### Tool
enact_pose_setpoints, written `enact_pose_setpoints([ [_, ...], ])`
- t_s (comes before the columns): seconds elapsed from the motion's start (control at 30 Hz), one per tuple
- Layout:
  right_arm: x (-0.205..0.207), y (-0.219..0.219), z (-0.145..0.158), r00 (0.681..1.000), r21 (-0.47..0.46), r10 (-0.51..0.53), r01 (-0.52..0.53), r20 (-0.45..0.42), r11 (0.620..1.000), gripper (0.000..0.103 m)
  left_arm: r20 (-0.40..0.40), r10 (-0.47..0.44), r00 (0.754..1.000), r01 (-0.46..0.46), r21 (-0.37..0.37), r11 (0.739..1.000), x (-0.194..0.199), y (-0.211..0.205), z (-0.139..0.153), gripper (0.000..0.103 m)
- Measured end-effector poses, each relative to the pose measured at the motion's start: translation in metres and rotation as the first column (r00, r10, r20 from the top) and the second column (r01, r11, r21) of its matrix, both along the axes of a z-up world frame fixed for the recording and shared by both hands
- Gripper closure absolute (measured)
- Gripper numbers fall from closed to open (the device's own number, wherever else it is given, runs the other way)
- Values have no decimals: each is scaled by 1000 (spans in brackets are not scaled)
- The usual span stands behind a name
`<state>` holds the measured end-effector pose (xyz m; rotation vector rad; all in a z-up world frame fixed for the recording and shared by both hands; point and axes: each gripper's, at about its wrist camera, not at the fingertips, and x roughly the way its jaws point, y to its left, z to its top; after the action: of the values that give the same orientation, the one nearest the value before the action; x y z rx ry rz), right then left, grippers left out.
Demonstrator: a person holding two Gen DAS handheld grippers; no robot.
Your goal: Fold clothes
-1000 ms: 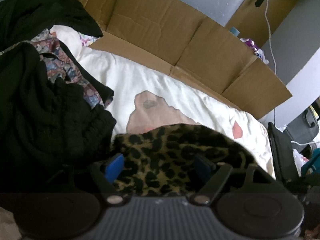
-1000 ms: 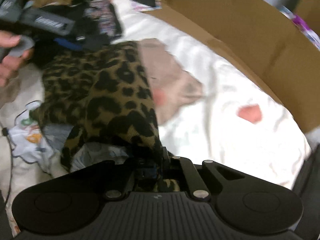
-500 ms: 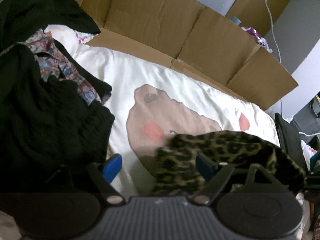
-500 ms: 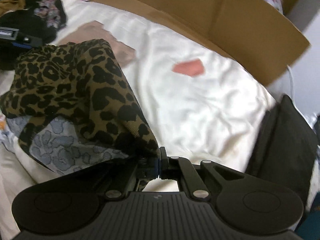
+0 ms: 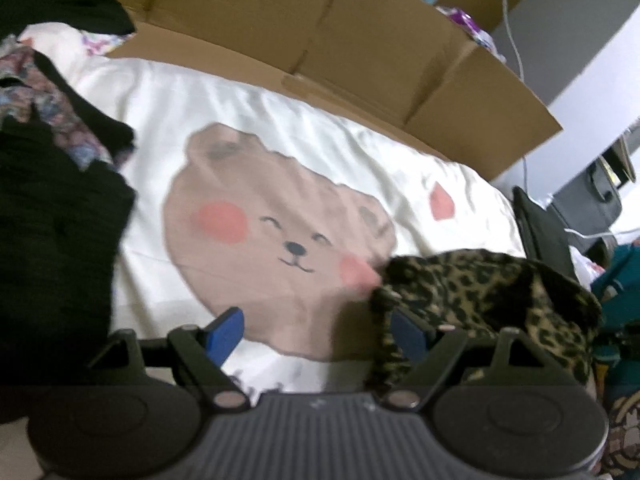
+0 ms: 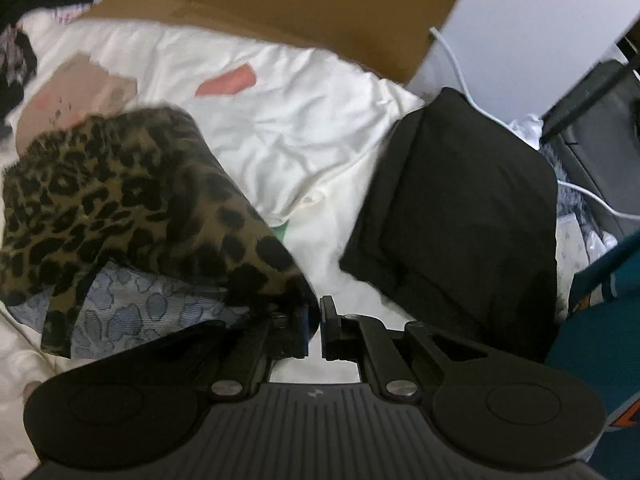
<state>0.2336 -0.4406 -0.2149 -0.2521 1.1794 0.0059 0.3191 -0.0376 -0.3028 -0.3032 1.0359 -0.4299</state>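
A leopard-print garment [image 5: 484, 292] lies bunched on the right of the white bear-print bedsheet [image 5: 248, 120], partly draped over the right finger of my left gripper [image 5: 316, 332]. That gripper stands open over the bear print, with only sheet between its blue pads [image 5: 222, 334]. In the right wrist view the leopard-print garment [image 6: 120, 192] spreads to the left, its corner resting against the left finger. My right gripper [image 6: 316, 328] is opening: a narrow gap shows between the pads with no cloth pressed in it.
A black pile of clothes [image 5: 52, 216] with a patterned piece fills the left of the bed. Cardboard [image 5: 320, 32] lines the far edge. A folded black item [image 6: 460, 208] lies at the bed's right end. A blue-grey floral cloth [image 6: 140, 312] lies under the leopard print.
The leopard garment was carried to the right, off the bear print, which now shows whole. The right gripper's pads, clamped on its corner before, have parted. The left gripper stayed open.
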Motion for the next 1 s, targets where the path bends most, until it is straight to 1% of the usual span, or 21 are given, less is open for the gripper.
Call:
enact_pose_setpoints([
  [0.03,-1,-1,4,1000,-1,3,-3,11,1000,72,-8,-3,1000,3,-16,1000,-1,-3,-2,20],
  [0.07,-2,-1,8,1000,-5,18,-18,26,1000,68,-18,-9,1000,8,-36,999,-2,-8,-4,20],
  [0.13,4,4,18,996,-16,62,-61,62,998,66,-29,-38,999,35,-68,997,-3,-18,-9,20],
  [0.17,7,7,23,993,-22,85,-83,80,996,64,-24,-55,998,53,-73,996,-4,-23,-9,22],
  [0.33,30,30,32,980,-5,160,-160,121,987,62,-3,-92,996,92,-88,992,-7,-39,-14,28],
  [0.43,40,48,30,971,27,202,-207,130,978,61,8,-120,993,121,-102,987,-9,-41,-13,38],
  [0.5,50,63,21,961,53,244,-252,131,966,58,6,-130,991,130,-124,984,-9,-40,-13,49],
  [0.6,68,84,7,949,92,292,-303,118,949,55,1,-144,990,143,-136,980,-9,-39,-14,52],
  [0.67,82,97,-4,950,128,295,-307,102,943,54,0,-146,989,144,-140,980,-9,-37,-14,54],
  [0.7,89,102,-11,954,130,287,-296,90,946,54,-1,-144,990,142,-145,979,-9,-36,-14,58],
  [0.77,102,106,-22,966,111,250,-256,68,960,54,-3,-139,990,137,-153,979,-8,-33,-13,61],
  [0.9,114,100,-36,987,165,161,-161,16,973,55,0,-146,989,144,-156,977,-8,-31,-13,61],
  [1.0,111,100,-36,987,159,161,-161,13,974,55,8,-156,988,156,-151,976,-9,-32,-11,61],
])
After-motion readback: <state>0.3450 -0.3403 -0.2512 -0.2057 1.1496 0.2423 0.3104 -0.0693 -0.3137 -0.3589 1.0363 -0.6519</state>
